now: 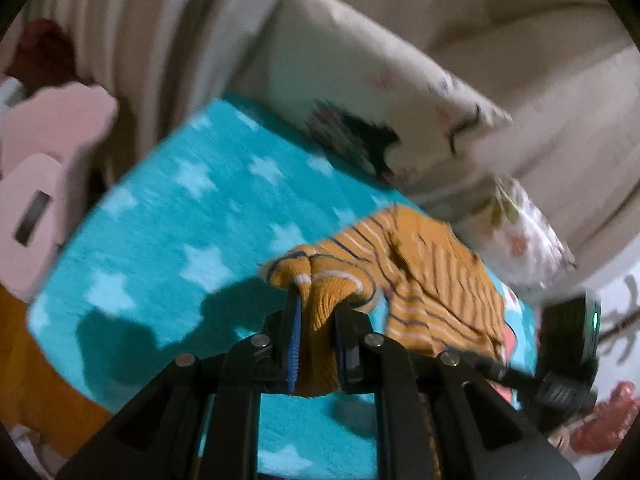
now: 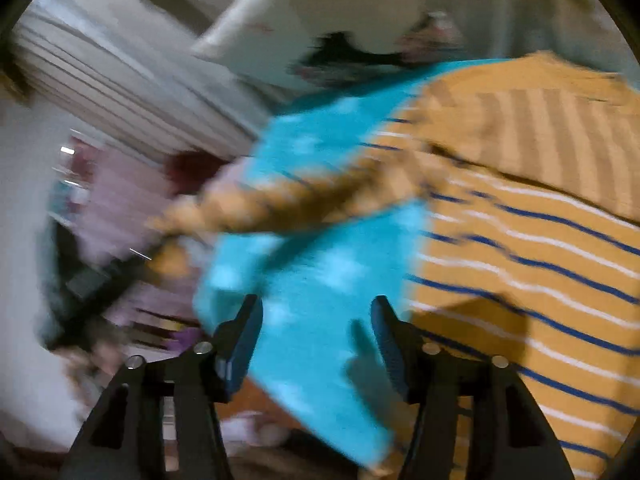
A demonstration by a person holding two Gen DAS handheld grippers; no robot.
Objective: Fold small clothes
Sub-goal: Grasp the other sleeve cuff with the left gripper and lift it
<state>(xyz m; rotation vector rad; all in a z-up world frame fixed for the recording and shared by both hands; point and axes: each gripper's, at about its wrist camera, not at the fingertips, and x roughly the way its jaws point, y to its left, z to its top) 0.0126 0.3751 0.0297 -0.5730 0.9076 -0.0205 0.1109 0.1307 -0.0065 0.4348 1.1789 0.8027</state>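
Your left claw (image 1: 316, 304) is clamped on a sleeve of the mustard striped sweater (image 1: 432, 276), which lies on the teal star blanket (image 1: 172, 208). Your right claw (image 2: 316, 320) stands open over the blanket, just beside the sweater's body, gripping nothing.

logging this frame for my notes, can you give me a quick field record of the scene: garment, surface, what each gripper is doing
garment: mustard striped sweater, blue and white stripes, partly spread
surface: teal blanket with white stars
left gripper: shut on a bunched sweater sleeve end
right gripper: open, nothing between the fingers, over the blanket beside the sweater body
background: printed pillow, pale cloth behind
image quality: right wrist view heavily blurred
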